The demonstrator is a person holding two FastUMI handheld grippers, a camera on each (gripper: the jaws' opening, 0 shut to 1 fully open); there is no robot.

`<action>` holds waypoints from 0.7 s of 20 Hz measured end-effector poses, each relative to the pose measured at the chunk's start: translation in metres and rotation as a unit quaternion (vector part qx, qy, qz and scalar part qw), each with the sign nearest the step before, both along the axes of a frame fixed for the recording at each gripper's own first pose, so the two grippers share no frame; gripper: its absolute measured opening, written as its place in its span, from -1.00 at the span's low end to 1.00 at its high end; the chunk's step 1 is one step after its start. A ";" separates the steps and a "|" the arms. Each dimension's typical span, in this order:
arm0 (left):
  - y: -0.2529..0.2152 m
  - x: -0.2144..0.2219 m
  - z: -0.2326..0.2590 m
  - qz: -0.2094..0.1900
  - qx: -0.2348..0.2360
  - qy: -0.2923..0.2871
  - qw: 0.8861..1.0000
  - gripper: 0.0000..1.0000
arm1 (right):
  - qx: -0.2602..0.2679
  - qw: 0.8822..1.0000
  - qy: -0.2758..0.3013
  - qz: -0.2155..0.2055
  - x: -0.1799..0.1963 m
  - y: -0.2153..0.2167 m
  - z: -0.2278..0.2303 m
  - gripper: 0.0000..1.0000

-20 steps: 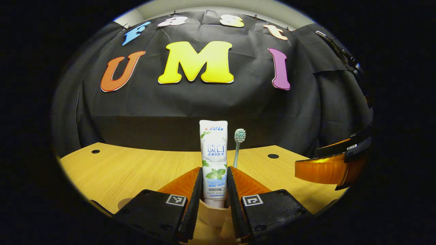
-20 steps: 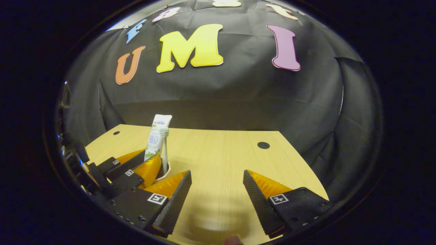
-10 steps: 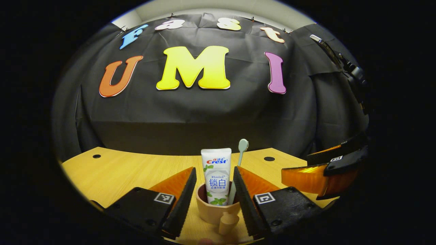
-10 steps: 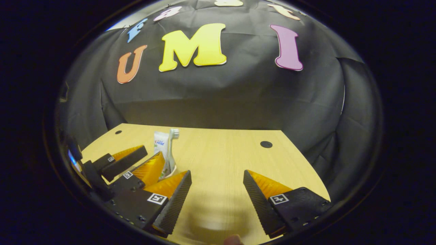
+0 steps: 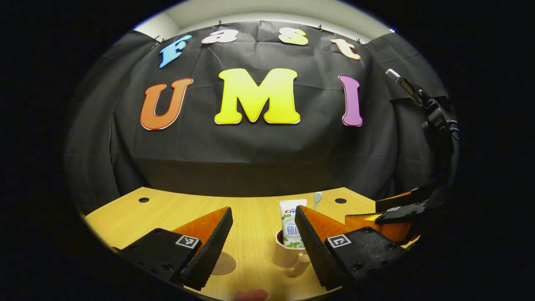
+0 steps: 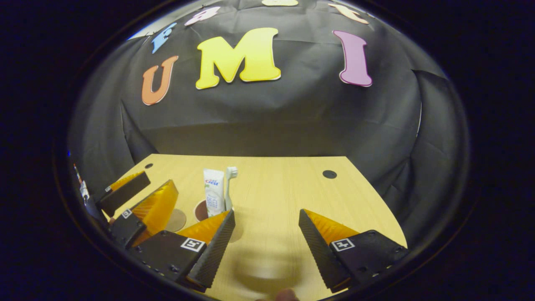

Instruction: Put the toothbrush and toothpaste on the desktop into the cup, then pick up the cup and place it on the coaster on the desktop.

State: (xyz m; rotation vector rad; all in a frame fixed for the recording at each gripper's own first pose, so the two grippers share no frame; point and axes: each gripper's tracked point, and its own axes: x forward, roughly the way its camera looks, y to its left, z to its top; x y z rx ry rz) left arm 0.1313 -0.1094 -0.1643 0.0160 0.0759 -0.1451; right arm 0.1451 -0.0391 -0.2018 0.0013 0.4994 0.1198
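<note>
- Cup (image 5: 288,253) stands upright on the worktop (image 5: 255,217), its handle turned toward my left claw's camera; in the right gripper view the cup (image 6: 201,210) sits partly behind my right claw's near finger.
- Toothpaste (image 5: 292,223) stands in the cup with its flat end up, and the toothbrush (image 5: 317,200) stands just beside it, bristle head at the top. In the right gripper view the toothpaste (image 6: 212,196) and toothbrush (image 6: 229,186) lean close together.
- My left claw (image 5: 263,242) is released, its jaws spread wide with nothing between them but bare worktop. The cup lies just ahead, close to the inner face of the finger on the right side of that view, which hides part of the rim.
- Coaster (image 5: 222,264) is a flat round disc on the worktop, near the cup and apart from it, partly hidden by the other finger of my left claw. In the right gripper view the coaster (image 6: 175,220) lies between my left claw (image 6: 140,198) and the cup.
- My right claw (image 6: 267,242) is also released, gaping over bare wood, holding nothing. In the left gripper view it (image 5: 391,213) hangs at the right edge, beyond the cup.
- Two dark round holes (image 5: 340,200) mark the far corners of the worktop, with the black cloth wall (image 5: 250,154) behind.
</note>
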 end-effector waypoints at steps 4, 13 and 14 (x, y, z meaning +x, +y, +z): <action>0.029 -0.028 0.026 0.016 0.009 0.007 1.000 0.90 | -0.009 1.000 0.029 -0.001 -0.006 0.018 0.010 0.87; 0.120 -0.070 0.094 0.080 0.016 0.006 0.997 0.90 | 0.018 0.973 0.227 -0.028 -0.020 0.074 -0.028 0.89; 0.130 -0.072 0.100 0.089 0.015 0.004 0.996 0.90 | 0.016 0.970 0.243 -0.028 -0.018 0.080 -0.032 0.90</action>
